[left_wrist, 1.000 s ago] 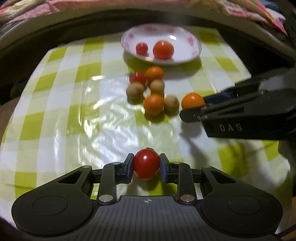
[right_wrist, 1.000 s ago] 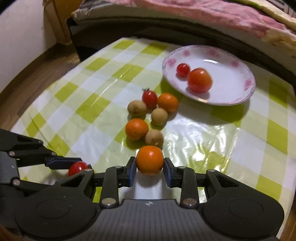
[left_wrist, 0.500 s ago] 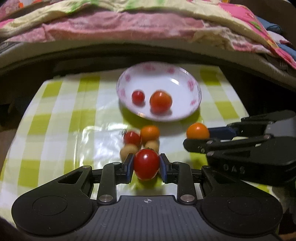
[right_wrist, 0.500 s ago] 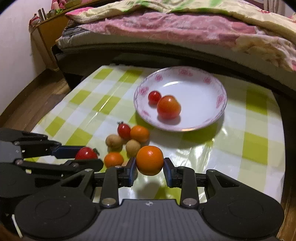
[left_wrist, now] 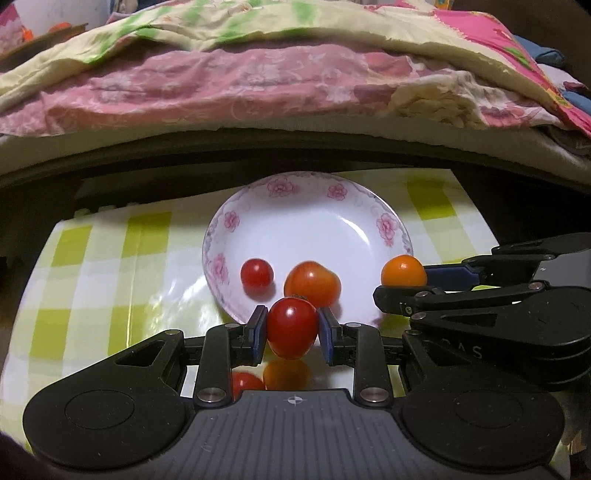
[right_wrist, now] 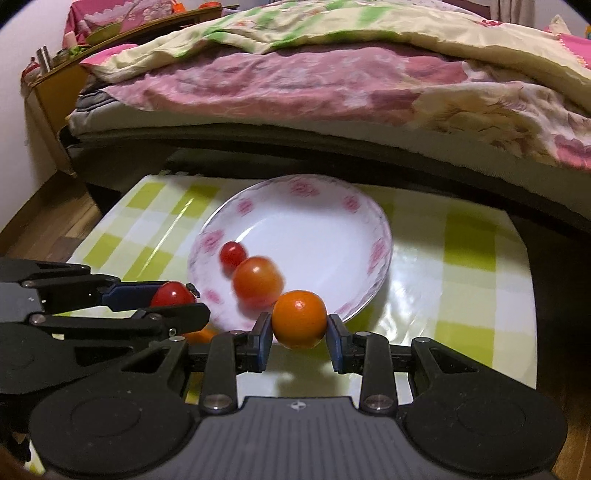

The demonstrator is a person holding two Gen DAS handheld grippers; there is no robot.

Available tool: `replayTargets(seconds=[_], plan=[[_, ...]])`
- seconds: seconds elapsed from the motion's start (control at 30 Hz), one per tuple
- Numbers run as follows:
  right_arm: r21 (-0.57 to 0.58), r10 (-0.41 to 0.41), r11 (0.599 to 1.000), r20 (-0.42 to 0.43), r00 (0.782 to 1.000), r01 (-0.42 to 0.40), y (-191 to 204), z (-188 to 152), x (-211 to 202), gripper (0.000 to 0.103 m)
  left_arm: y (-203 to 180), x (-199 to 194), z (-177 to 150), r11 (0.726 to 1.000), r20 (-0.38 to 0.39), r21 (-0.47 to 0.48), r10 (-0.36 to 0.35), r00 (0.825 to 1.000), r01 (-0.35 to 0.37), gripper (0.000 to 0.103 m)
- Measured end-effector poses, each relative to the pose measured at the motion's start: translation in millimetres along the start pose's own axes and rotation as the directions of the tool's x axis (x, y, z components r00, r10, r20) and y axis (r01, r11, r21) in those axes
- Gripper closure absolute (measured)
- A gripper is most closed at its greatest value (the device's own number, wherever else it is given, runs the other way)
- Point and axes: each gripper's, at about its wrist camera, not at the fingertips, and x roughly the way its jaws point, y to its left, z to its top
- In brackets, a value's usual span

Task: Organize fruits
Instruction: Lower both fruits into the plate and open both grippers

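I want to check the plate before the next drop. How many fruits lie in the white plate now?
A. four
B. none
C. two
C: in the white plate lie only a small red tomato and a larger orange-red tomato; the other fruits are held in the jaws.

A bed [right_wrist: 332, 122] fills the upper half of both views, heaped with a pink floral quilt [left_wrist: 236, 88] and a pale yellow blanket [right_wrist: 369, 29]. At upper left of the right wrist view stands a wooden shelf [right_wrist: 59, 88] with small clutter against a pale wall [right_wrist: 22, 74]. Wood floor [right_wrist: 48, 218] shows at left. A green-and-white checked tablecloth [right_wrist: 469, 258], glossy with glare, covers the low table.
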Motion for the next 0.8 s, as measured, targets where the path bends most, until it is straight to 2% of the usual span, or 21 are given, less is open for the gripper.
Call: replayTargets(seconds=[0.53,0.8], plan=[[-0.051,-0.014,0.999,-0.024,1.0,0.013,-13.4,19.0,40.9,0.067,6.9,31.6,11.6,1.0,-0.021,-0.027,0.005,1.0,-0.006,0.067],[-0.029,-0.02,0.999,0.022,1.0,0.021,-17.7,25.0,36.4,0.066,12.8,20.3,18.6,0.998,0.017,-0.061,0.012,1.0,-0.011,0.054]])
